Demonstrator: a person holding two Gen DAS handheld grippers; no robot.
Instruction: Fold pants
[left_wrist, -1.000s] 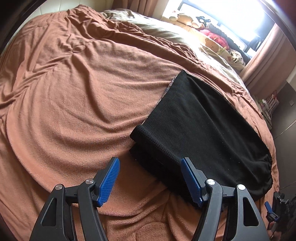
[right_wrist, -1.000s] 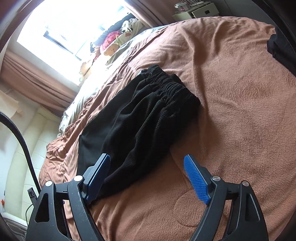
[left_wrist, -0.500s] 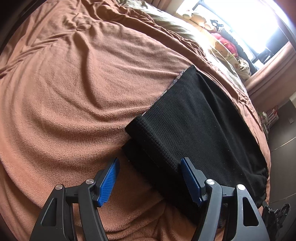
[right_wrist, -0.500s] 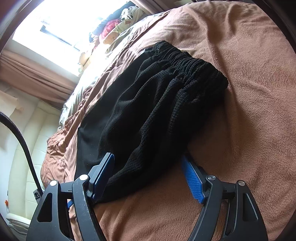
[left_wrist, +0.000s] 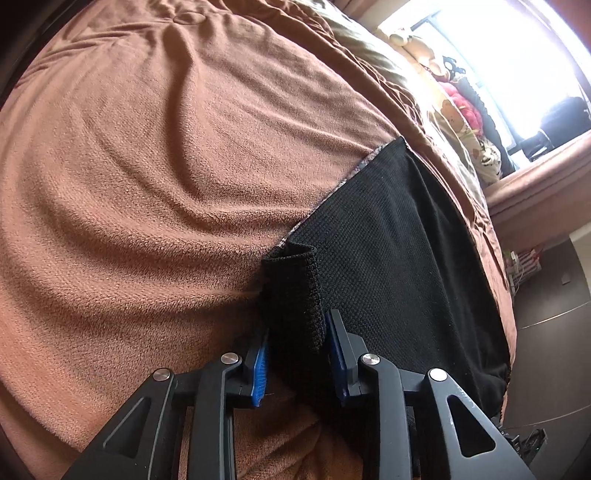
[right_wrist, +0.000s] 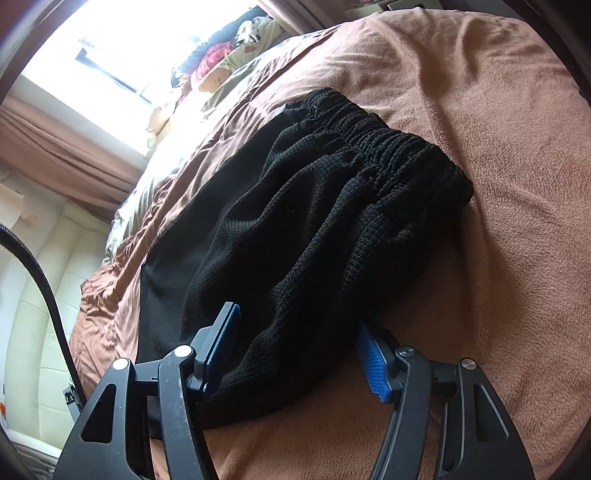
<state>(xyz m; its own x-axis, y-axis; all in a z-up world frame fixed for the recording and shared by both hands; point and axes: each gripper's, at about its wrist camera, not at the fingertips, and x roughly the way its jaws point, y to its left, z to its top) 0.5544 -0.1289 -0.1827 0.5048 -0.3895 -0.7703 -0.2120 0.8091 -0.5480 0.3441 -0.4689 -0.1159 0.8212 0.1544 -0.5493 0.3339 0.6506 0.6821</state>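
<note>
Black knit pants (left_wrist: 388, 258) lie folded lengthwise on a brown fleece blanket (left_wrist: 147, 184). In the left wrist view my left gripper (left_wrist: 299, 328) is closing on the ribbed leg cuff (left_wrist: 291, 295). The cuff stands bunched upright between the blue pads, pinched by both. In the right wrist view the pants (right_wrist: 332, 206) show their gathered elastic waistband (right_wrist: 388, 136) at the far end. My right gripper (right_wrist: 295, 317) is closing around a thick bulge of fabric at the pants' near edge. The cloth touches the left pad, while most of the right pad's (right_wrist: 373, 365) blue face stays bare.
The blanket (right_wrist: 498, 147) covers a wide bed. Stuffed toys and pillows (left_wrist: 461, 107) lie under a bright window at the far side. A cream padded headboard (right_wrist: 37, 295) and a black cable (right_wrist: 44, 266) are at the left. Dark floor (left_wrist: 546, 314) lies past the bed's right edge.
The left jaws dropped onto the cuff and narrowed, bunching it upright from flat. The right gripper slid forward so the fabric now fills its gap, and its jaws narrowed a little.
</note>
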